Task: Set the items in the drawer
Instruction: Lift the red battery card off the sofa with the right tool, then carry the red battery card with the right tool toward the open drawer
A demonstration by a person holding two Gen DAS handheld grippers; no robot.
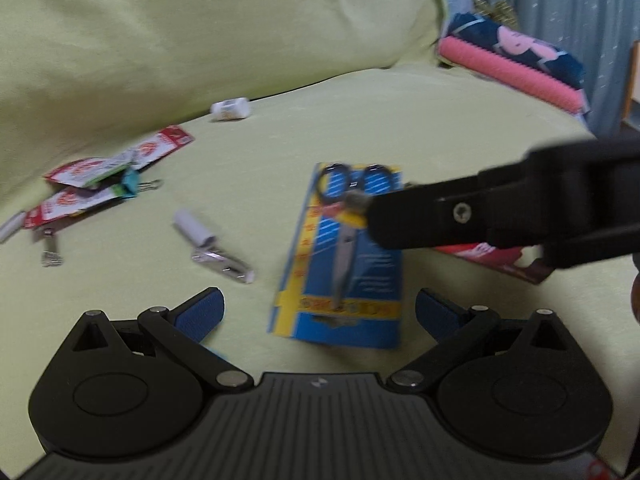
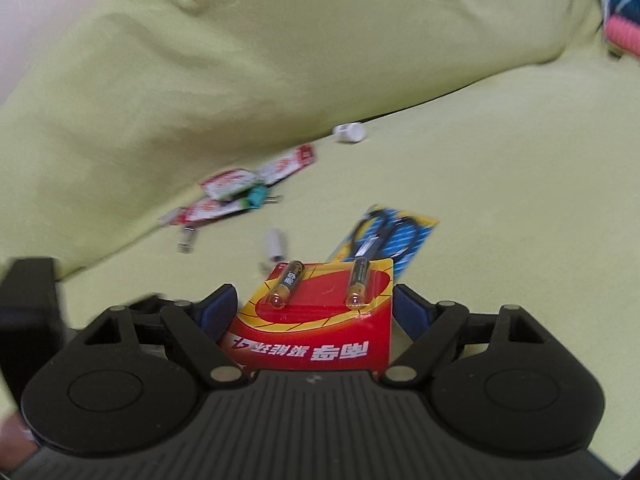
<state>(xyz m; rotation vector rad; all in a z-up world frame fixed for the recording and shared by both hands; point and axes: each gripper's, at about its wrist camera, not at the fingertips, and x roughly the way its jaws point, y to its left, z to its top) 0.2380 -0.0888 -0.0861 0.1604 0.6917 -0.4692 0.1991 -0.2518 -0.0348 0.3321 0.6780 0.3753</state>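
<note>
a yellow-green sheet [image 1: 460, 120] covers the flat surface, and a big cushion [image 1: 200, 28] in the same cloth rises behind it. at the far right edge lies a pink ribbed roll [image 1: 508, 70], with a dark blue printed cloth [image 1: 532, 46] just behind it, touching. beyond them hangs a grey-blue curtain [image 1: 560, 0] with small pale flecks. in the right wrist view the pink roll [image 2: 624, 36] shows only at the upper right corner.
</note>
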